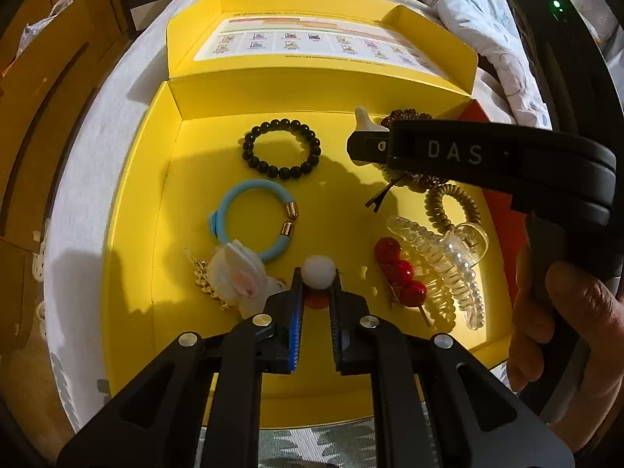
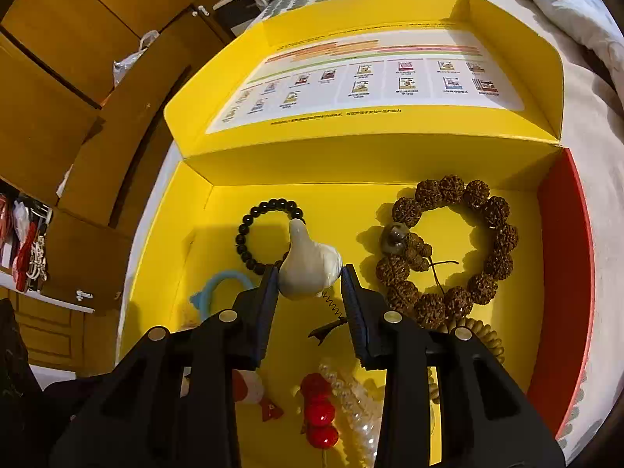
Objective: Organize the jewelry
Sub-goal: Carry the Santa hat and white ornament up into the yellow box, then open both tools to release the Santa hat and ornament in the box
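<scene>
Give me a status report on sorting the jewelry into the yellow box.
Done: the black bead bracelet, blue bangle, brown seed bracelet and clear hair claw already lie in the yellow box. In hand: the left gripper holds a white pompom piece; the right gripper holds a white gourd charm. Left: setting both down.

The bead bracelet (image 1: 281,149) lay near the far wall of the box (image 1: 136,202), the open bangle (image 1: 255,220) just nearer. The large-bead bracelet (image 2: 452,249) lay in the far right corner, and the claw clip (image 1: 440,261) toward the near right corner.
</scene>
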`<state>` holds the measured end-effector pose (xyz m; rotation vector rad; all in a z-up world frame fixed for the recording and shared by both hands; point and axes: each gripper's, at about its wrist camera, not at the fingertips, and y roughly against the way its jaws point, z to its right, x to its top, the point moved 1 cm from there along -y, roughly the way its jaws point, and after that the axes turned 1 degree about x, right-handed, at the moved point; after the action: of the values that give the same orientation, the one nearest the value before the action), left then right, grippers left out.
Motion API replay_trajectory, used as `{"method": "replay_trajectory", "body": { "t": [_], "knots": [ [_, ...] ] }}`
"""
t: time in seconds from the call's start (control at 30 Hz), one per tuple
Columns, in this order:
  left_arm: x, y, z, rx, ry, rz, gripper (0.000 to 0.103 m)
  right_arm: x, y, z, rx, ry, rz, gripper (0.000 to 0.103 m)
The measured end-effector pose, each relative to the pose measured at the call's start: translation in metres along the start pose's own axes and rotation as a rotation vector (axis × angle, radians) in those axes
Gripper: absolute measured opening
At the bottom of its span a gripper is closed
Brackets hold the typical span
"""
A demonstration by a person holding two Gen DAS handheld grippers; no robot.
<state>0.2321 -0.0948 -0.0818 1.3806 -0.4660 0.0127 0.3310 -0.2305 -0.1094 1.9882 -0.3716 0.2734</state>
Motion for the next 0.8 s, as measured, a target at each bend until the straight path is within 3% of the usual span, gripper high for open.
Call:
{"method": "replay_trajectory", "body": {
  "t": [0.3, 0.53, 0.8],
  "knots": [
    [-0.001, 0.0, 0.0, 0.005, 0.002, 0.013, 0.013, 0.001, -0.01, 0.004, -0.03, -0.002, -0.002, 0.038],
    [-0.001, 0.009, 0.005, 0.034, -0.025, 0.059, 0.034, 0.001, 0.0, 0.003, -0.059, 0.017, 0.027, 0.039],
    [-0.003, 0.028, 0.015, 0.093, -0.065, 0.141, 0.036, 0.003, 0.02, 0.006, -0.05, 0.008, 0.078, 0.039]
  ]
}}
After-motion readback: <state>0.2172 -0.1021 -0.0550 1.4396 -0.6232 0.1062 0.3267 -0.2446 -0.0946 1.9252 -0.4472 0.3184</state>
